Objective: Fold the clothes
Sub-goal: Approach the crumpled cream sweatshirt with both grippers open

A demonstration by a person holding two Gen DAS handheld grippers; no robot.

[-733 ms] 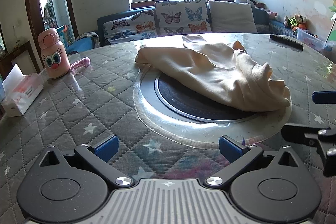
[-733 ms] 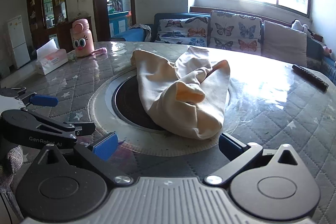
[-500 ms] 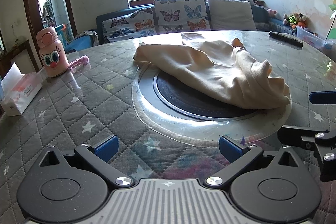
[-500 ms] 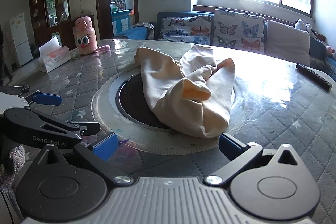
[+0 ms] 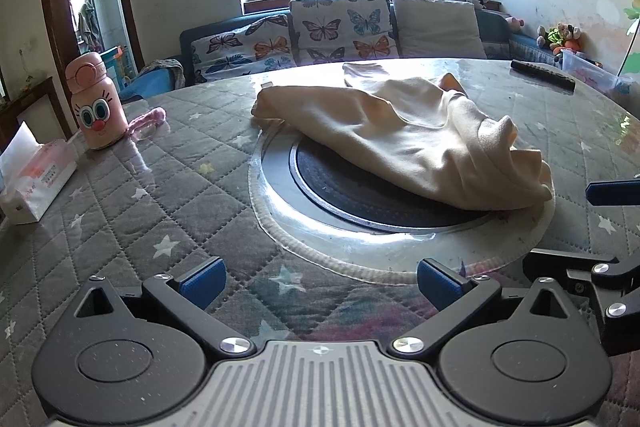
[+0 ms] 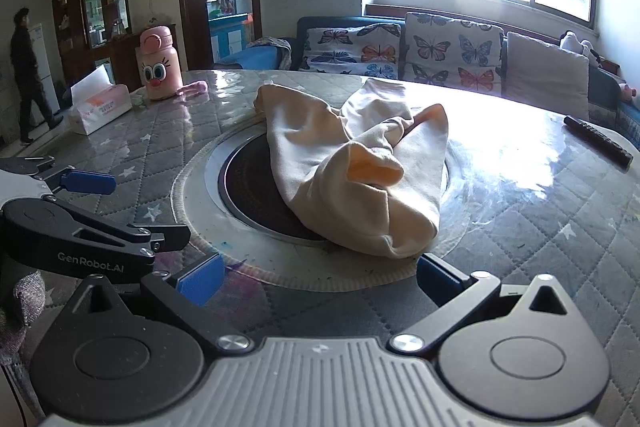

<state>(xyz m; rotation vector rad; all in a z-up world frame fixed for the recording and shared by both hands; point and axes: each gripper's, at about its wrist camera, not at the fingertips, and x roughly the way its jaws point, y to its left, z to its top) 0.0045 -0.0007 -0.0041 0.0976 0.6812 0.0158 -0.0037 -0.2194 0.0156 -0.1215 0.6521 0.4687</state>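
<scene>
A cream garment (image 5: 404, 135) lies crumpled over the dark round inset (image 5: 344, 187) in the middle of the round table; in the right wrist view the same garment (image 6: 360, 171) shows a peach lining. My left gripper (image 5: 320, 281) stands open above the quilted cover, short of the garment, nothing between its blue pads. My right gripper (image 6: 316, 277) is open too, its right pad close to the garment's near edge. Each gripper shows in the other's view: the right one (image 5: 600, 227) at the right edge, the left one (image 6: 104, 211) at the left.
A pink cartoon bottle (image 5: 94, 103) and a tissue box (image 5: 34, 183) stand at the table's left. A black remote (image 5: 542, 75) lies far right. The grey star-quilted cover (image 5: 140, 195) spreads under clear film. A sofa with butterfly cushions (image 5: 340, 31) is behind. A person (image 6: 28, 75) walks far left.
Both views have drifted slightly: the garment and table sit a little higher and nearer in frame. The garment itself lies as before, and both grippers stay open.
</scene>
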